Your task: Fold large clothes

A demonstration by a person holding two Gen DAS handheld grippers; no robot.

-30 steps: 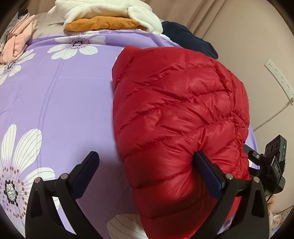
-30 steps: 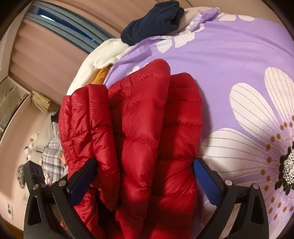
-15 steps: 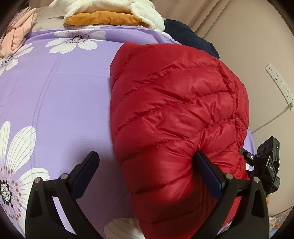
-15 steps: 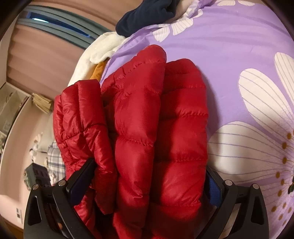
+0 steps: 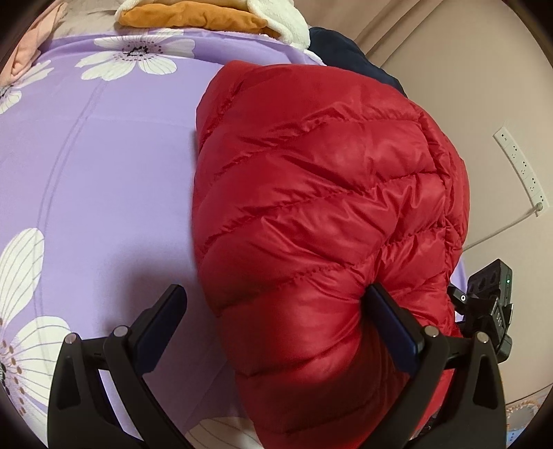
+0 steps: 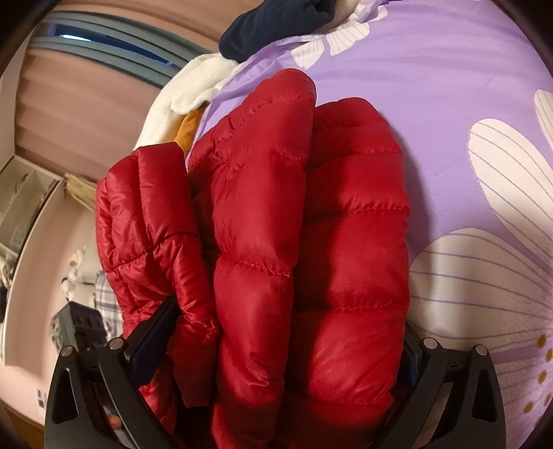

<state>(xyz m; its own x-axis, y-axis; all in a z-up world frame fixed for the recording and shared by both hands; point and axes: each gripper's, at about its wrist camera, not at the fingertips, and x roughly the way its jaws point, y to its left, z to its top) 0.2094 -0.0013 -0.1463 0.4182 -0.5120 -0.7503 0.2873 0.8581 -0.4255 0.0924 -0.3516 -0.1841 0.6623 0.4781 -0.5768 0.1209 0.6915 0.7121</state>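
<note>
A red quilted puffer jacket [image 5: 318, 193] lies folded into a thick bundle on a purple bedsheet with white flowers [image 5: 103, 179]. My left gripper [image 5: 276, 317] is open, its right finger [image 5: 394, 328] pressed into the jacket's near side, its left finger [image 5: 159, 321] over bare sheet. In the right wrist view the jacket [image 6: 293, 241] shows as stacked layers filling the space between the jaws. My right gripper [image 6: 287, 342] is open wide around those layers; its left finger [image 6: 152, 342] shows, the right one is mostly hidden by fabric.
A white fleece [image 5: 276, 17] on an orange garment [image 5: 193, 17] and a navy garment [image 5: 349, 48] lie at the bed's far end. A pink garment [image 5: 27, 51] lies far left. A wall power strip [image 5: 522, 165] is on the right. The other gripper's body [image 5: 490, 297] sits beyond the jacket.
Both grippers have pushed further forward onto the jacket, which now looks larger and fills more of both views. The right gripper's right finger has become covered by fabric.
</note>
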